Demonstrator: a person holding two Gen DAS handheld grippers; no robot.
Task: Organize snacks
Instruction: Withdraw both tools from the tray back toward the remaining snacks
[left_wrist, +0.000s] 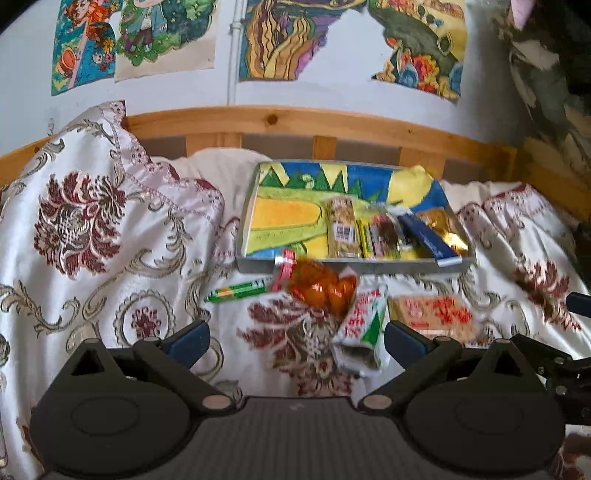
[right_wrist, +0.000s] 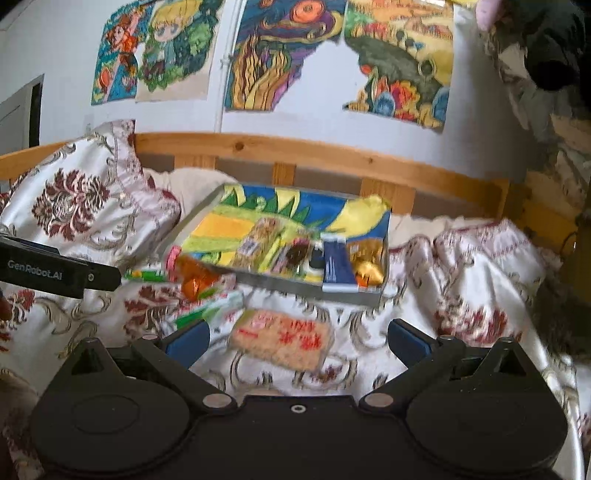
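Observation:
A grey tray (left_wrist: 258, 265) with a colourful drawing inside sits on the bed; several snack packs (left_wrist: 384, 230) lie in its right half. In front of it on the bedspread lie an orange candy bag (left_wrist: 317, 284), a green stick pack (left_wrist: 236, 290), a white-green-red pack (left_wrist: 364, 326) and a rice-cracker bar (left_wrist: 432, 314). My left gripper (left_wrist: 297, 338) is open and empty, with the white-green pack between its fingers. My right gripper (right_wrist: 299, 339) is open and empty, with the rice-cracker bar (right_wrist: 282, 339) between its fingers. The tray (right_wrist: 314, 290) and the orange bag (right_wrist: 199, 277) also show there.
A patterned pillow (left_wrist: 85, 221) leans at the left against the wooden bed rail (left_wrist: 295, 122). Drawings hang on the wall behind. The floral bedspread (left_wrist: 147, 325) is rumpled. The left gripper's body (right_wrist: 55, 273) shows at the left of the right wrist view.

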